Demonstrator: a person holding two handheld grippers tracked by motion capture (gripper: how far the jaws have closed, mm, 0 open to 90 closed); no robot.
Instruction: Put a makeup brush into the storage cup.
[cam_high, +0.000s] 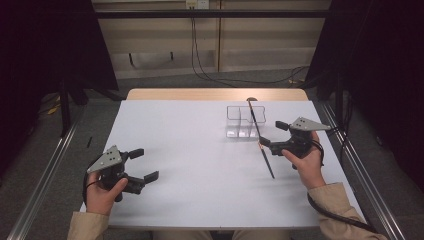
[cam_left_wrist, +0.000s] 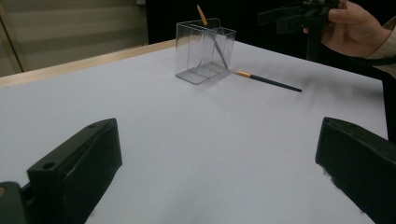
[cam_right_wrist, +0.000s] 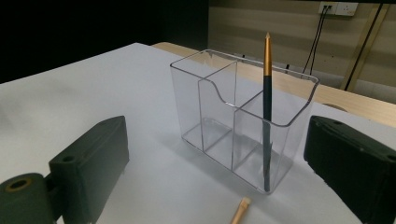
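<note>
A clear plastic organizer (cam_high: 238, 121) (cam_left_wrist: 205, 49) (cam_right_wrist: 219, 112) with three compartments stands on the white table at the far right. A dark pen with a gold end (cam_high: 252, 112) (cam_right_wrist: 267, 102) stands upright in its right end compartment, and its gold tip (cam_left_wrist: 201, 15) sticks out above the rim. A second dark pen (cam_high: 266, 159) (cam_left_wrist: 271, 81) lies flat on the table just in front of the organizer, its gold end (cam_right_wrist: 240, 211) towards it. My right gripper (cam_high: 273, 134) (cam_right_wrist: 219, 135) is open, facing the organizer above the lying pen. My left gripper (cam_high: 144, 165) (cam_left_wrist: 219, 140) is open at the front left, holding nothing.
The white table (cam_high: 200, 150) has a wooden strip (cam_high: 215, 94) along its far edge. Metal rails (cam_high: 45, 170) run along both sides on the floor. Cables (cam_high: 225, 77) lie on the floor behind the table. The left and middle compartments hold nothing.
</note>
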